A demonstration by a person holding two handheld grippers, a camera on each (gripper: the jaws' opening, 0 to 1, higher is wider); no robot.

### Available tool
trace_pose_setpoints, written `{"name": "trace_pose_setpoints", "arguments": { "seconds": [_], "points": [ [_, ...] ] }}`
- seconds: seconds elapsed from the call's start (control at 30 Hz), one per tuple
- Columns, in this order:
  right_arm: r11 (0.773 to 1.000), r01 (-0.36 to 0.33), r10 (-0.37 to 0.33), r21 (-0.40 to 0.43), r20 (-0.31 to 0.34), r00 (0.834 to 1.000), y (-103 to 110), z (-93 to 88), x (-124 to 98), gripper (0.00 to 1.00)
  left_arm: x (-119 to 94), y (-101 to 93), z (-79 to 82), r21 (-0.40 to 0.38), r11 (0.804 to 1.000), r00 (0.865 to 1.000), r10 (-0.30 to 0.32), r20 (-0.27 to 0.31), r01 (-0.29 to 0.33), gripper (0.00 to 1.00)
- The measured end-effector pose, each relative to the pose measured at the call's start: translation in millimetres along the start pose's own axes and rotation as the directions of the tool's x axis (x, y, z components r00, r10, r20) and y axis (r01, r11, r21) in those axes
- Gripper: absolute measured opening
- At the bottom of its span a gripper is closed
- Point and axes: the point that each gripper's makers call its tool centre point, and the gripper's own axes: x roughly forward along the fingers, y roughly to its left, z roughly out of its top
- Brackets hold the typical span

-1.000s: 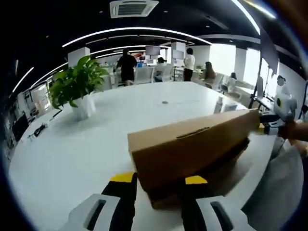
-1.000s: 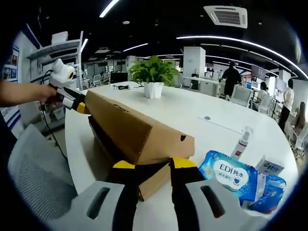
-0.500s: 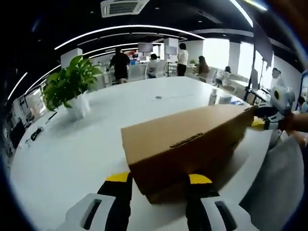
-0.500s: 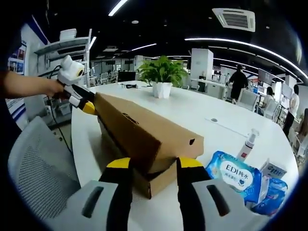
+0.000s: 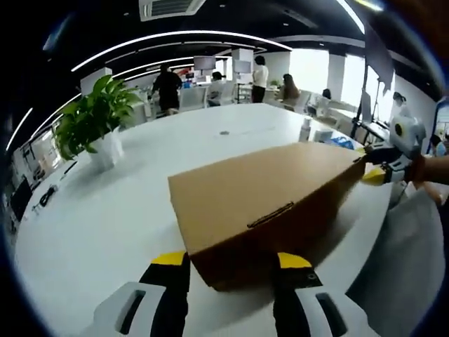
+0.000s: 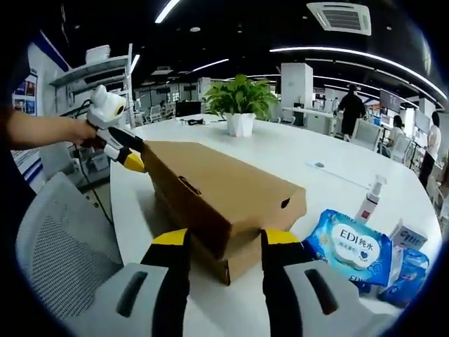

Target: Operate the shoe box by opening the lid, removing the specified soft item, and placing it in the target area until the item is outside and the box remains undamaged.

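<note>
Right gripper view: shoe box (image 6: 224,200) on white table (image 6: 295,158), lid (image 6: 217,179) lifted at my end.
Both my grippers (image 6: 219,246) (image 5: 230,270) stand spread, one per box end, gripping nothing. Thin light cardboard, likely creases; I'd lift at lid edges.

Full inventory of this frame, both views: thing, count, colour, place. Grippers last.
shoe box: 1, brown cardboard, near edge of the table, lid partly raised, a gripper at each end
table: 1, white, large, under everything
potted plant: 1, green leaves in white pot, far side of the table
wet wipes pack: 1, blue and white, on the table right of the box in the right gripper view
spray bottle: 1, white, standing behind the wipes
small carton: 1, white and blue, beside the wipes
chair: 1, grey mesh, at the table edge
people: several, standing and sitting in the background
left gripper: black with yellow tips, jaws either side of the box end
right gripper: same colours, jaws either side of the other end
</note>
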Motion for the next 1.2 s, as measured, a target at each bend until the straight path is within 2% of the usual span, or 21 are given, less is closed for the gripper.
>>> {"name": "trace_pose_setpoints", "arguments": {
  "seconds": [0.43, 0.83, 1.03, 1.2],
  "points": [
    [1.000, -0.004, 0.005, 0.028, -0.039, 0.999, -1, -11.3, 5, 0.34, 6, -2.2, -9.5, 0.010, 1.000, 1.000, -0.008, -0.030, 0.008, 0.48],
    [1.000, -0.012, 0.011, -0.012, -0.093, 0.996, -1, -26.7, 9, 0.32, 17, -4.8, -25.4, 0.011, 1.000, 0.998, -0.005, -0.064, 0.005, 0.46],
    [1.000, -0.014, 0.013, -0.016, -0.102, 0.995, -2, -31.3, 11, 0.31, 20, -6.0, -27.3, 0.007, 1.000, 0.997, -0.001, -0.077, 0.002, 0.46],
    [1.000, -0.019, 0.017, -0.017, -0.103, 0.995, -5, -30.3, 13, 0.31, 21, -8.6, -22.5, 0.000, 1.000, 0.997, -0.005, -0.075, 0.005, 0.46]
  ]
}}
